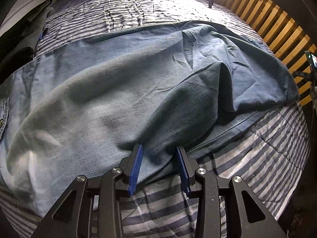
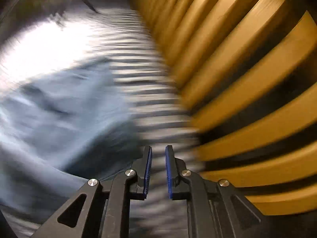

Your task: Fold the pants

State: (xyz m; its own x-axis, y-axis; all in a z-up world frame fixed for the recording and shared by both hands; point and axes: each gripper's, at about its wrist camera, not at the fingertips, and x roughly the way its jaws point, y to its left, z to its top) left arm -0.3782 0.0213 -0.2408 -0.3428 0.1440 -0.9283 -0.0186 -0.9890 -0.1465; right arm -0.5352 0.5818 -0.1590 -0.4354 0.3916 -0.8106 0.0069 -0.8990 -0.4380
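Right wrist view: heavily smeared by motion; fabric detail cannot be made out. Only blurred blue cloth at left, striped bedding in the middle and yellow wooden slats [image 2: 247, 75] at right can be told. The right gripper [image 2: 158, 150] is seen with a narrow gap between its blue pads, nothing between them, striped bedding behind.

Left wrist view: the pants [image 1: 118, 83], light blue denim, are spread across a striped quilt [image 1: 257, 148], their left end cut off by the frame; a pocket with a button is partly shown there. A darker fold is raised at centre-right. The left gripper [image 1: 159, 148] is closed partway on a bunched ridge of denim at the near edge.
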